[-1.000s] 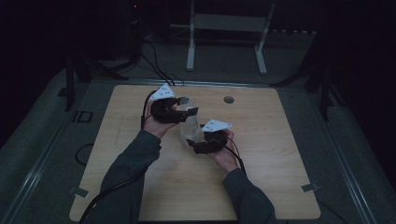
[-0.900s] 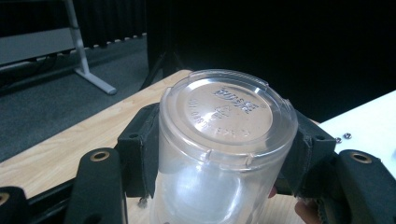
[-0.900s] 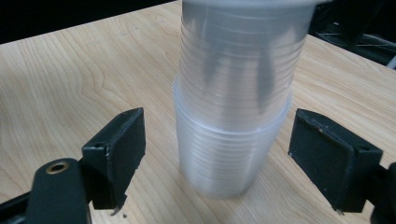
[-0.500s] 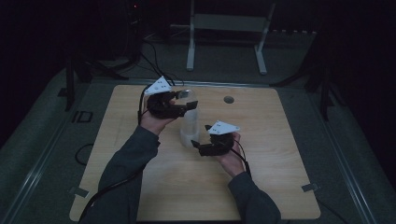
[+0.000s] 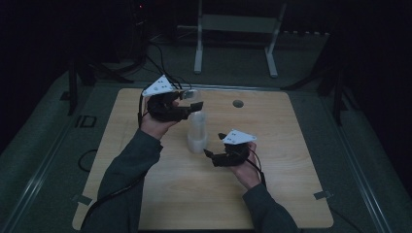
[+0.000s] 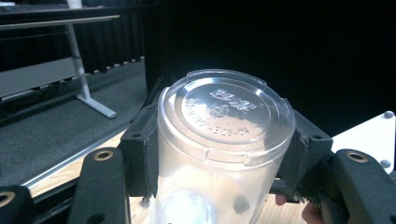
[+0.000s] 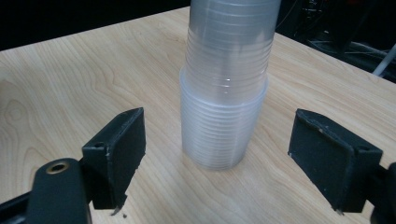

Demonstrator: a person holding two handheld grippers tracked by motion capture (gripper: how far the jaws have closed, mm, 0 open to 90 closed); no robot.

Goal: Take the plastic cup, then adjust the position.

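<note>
**Cup stack might come up in one clump**

My left claw point(image 5: 187, 104) is clamped on the top cup point(image 6: 224, 140) of the stack point(image 5: 197, 133), pads squeezing both sides just under the base. My right claw point(image 5: 210, 154) is wide open, jaws either side of the stack's bottom point(image 7: 222, 126) but not touching it.

My worry: these nest tight, so if I pull up now with nothing pinning the lower cups, the whole stack could lift or tip over. Squeezing too hard could also buckle the thin wall and jam it onto the next one.

The cups are clear, ribbed plastic, stacked upside down, standing upright near the middle of the table point(image 5: 291, 194), between my two hands.
</note>
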